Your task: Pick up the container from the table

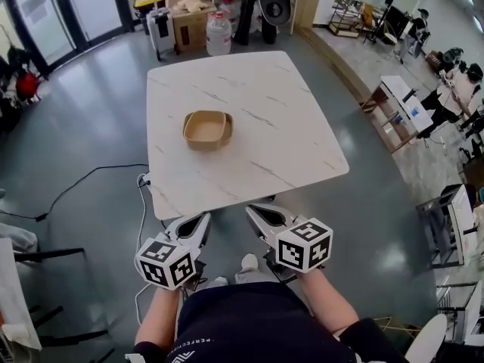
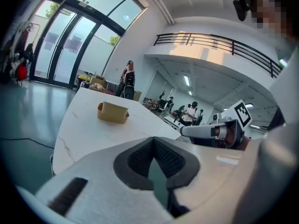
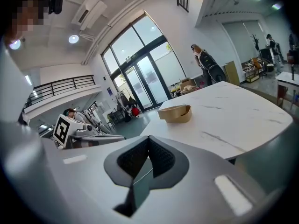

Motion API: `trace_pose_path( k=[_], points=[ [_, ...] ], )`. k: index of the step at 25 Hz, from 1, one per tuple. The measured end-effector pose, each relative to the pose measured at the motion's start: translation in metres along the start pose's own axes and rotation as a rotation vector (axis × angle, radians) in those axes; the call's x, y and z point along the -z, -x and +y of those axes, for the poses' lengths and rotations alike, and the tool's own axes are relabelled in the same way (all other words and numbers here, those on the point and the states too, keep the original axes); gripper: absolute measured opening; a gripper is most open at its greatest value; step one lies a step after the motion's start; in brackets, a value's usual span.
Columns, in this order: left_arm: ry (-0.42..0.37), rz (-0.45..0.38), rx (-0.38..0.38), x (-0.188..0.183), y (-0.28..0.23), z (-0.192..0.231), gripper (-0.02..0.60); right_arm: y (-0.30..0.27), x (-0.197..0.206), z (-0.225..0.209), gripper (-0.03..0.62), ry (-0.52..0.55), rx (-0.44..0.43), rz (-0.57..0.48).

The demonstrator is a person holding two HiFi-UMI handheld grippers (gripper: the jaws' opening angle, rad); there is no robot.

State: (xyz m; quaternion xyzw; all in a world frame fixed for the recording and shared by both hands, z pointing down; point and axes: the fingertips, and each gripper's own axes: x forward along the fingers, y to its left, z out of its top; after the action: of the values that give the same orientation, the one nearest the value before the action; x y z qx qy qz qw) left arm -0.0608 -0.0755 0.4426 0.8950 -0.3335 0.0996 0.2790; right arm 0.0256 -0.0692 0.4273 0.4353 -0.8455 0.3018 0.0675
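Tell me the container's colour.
The container is light tan brown, shown best in the head view.

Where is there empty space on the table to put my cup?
Nearly the whole table is bare. The biggest patch is right of the container, out to the right edge. There is also the strip between it and the near edge. Only the floor past the far edge is crowded, with boxes and a water jug.

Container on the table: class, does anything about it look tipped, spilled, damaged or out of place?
Nothing stands out. The container sits upright on the table, looks empty and undamaged, and nothing is spilled around it.
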Motion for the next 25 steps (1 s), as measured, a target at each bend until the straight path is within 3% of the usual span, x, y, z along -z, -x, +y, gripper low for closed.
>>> trace_pose_path(
  k=[14, 25],
  points=[
    [0.003, -0.042, -0.169, -0.022, -0.047, 0.004, -0.003, -0.006, -0.028, -0.054, 0.0, 0.057, -0.082, 0.037],
    [0.023, -0.04, -0.272, -0.049, -0.058, 0.049, 0.01, -0.04, -0.044, -0.067, 0.0, 0.056, -0.09, 0.052]
  ],
)
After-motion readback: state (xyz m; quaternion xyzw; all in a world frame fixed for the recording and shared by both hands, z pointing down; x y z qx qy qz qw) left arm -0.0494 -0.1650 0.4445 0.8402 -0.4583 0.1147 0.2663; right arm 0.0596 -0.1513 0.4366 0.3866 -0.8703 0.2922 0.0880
